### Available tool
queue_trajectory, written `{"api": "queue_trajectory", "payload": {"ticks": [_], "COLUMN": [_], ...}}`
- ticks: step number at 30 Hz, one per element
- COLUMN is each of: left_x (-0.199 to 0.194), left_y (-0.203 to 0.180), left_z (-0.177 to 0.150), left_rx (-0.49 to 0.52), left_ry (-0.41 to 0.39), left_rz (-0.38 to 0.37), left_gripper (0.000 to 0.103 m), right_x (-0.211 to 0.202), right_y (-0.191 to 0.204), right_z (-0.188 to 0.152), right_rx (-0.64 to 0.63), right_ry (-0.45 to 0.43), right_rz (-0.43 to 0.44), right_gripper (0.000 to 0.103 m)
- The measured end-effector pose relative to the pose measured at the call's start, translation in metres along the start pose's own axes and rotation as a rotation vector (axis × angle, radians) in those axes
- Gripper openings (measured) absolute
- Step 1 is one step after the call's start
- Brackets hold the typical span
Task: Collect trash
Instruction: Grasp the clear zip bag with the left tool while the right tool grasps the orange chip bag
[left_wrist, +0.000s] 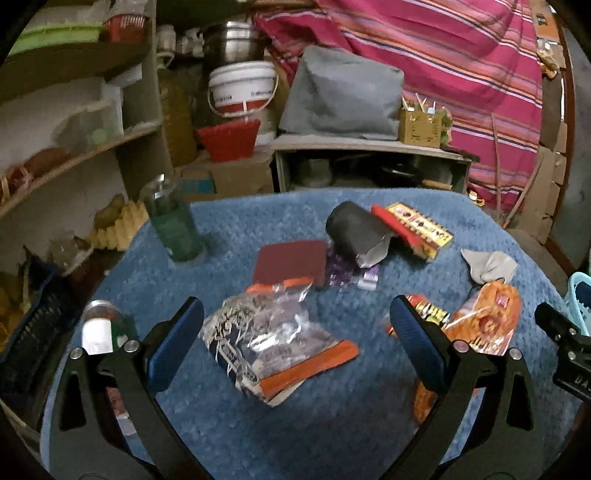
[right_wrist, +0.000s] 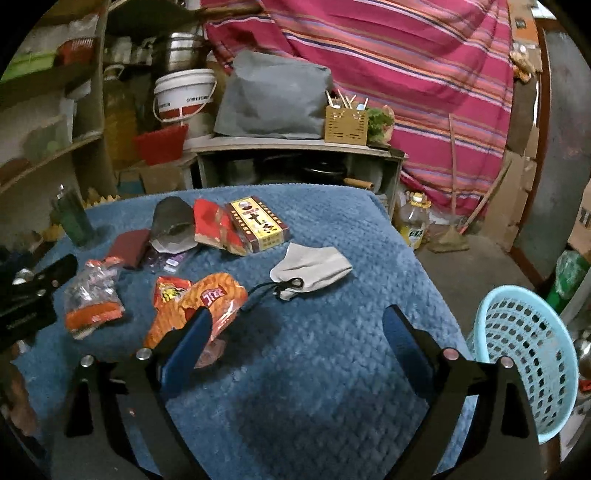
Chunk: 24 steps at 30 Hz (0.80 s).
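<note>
- A cluttered storeroom, striped cloth (right_wrist: 388, 55) hanging behind, frames a table under a blue towel (right_wrist: 314, 350) strewn with wrappers.
- The left gripper (left_wrist: 295, 325) hangs released, jaws wide, over a clear crumpled packet (left_wrist: 273, 339) with orange edges; nothing is grasped.
- The right gripper (right_wrist: 295, 332) is likewise spread and empty, beside an orange snack bag (right_wrist: 199, 306).
- Collection appears at the reaching stage; next, seemingly, lower, clench on the packet, and carry it to the pale blue basket (right_wrist: 524, 354) off the table's right edge.
</note>
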<state>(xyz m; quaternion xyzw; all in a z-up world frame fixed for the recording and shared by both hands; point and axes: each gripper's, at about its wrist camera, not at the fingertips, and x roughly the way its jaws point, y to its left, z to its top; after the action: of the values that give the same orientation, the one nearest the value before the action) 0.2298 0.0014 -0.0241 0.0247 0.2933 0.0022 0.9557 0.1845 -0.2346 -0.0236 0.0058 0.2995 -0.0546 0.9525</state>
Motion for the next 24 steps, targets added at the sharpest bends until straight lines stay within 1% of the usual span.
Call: {"api": "queue_trajectory", "payload": {"ticks": [3,5,7,9,10,12,14,15,17,20,24], "left_x": [0.016,0.026,0.033,0.040,0.044,0.055,0.061,0.065,0.069,0.068,0.054], "left_y": [0.015,0.021,0.022,0.021,0.019,0.016,0.014,0.014,0.016,0.018,0.017], "left_z": [-0.007,-0.011,-0.013,-0.015,-0.016,-0.019,-0.020,-0.021,-0.020,-0.019,-0.018], "left_rx": [-0.068,-0.101,-0.111,-0.105,-0.096,-0.081,-0.076,-0.074,-0.077,-0.080,-0.054], "left_ry": [0.049,0.074,0.085,0.092,0.098,0.117,0.143,0.160,0.173,0.165,0.139], "left_rz": [-0.039,-0.056,-0.054,-0.036,-0.023,-0.006,-0.011,-0.020,-0.033,-0.047,-0.060], "left_gripper": [0.097,0.097,0.097,0.097,0.096,0.090,0.078,0.074,0.057,0.049,0.044], "right_x": [0.004,0.009,0.015,0.019,0.020,0.023,0.026,0.025,0.024,0.026,0.024], "right_y": [0.004,0.005,0.005,0.007,0.008,0.010,0.010,0.010,0.009,0.009,0.009], "right_z": [-0.007,-0.013,-0.019,-0.022,-0.023,-0.025,-0.025,-0.026,-0.026,-0.027,-0.027], "right_rx": [-0.022,-0.022,-0.023,-0.028,-0.035,-0.042,-0.039,-0.039,-0.036,-0.030,-0.032], "right_ry": [-0.005,0.011,0.035,0.051,0.053,0.057,0.073,0.073,0.068,0.076,0.068], "right_rz": [-0.031,-0.027,-0.020,-0.008,-0.007,-0.008,-0.001,0.001,0.004,0.010,0.016], "right_gripper": [0.092,0.092,0.092,0.092,0.092,0.092,0.091,0.092,0.092,0.092,0.092]}}
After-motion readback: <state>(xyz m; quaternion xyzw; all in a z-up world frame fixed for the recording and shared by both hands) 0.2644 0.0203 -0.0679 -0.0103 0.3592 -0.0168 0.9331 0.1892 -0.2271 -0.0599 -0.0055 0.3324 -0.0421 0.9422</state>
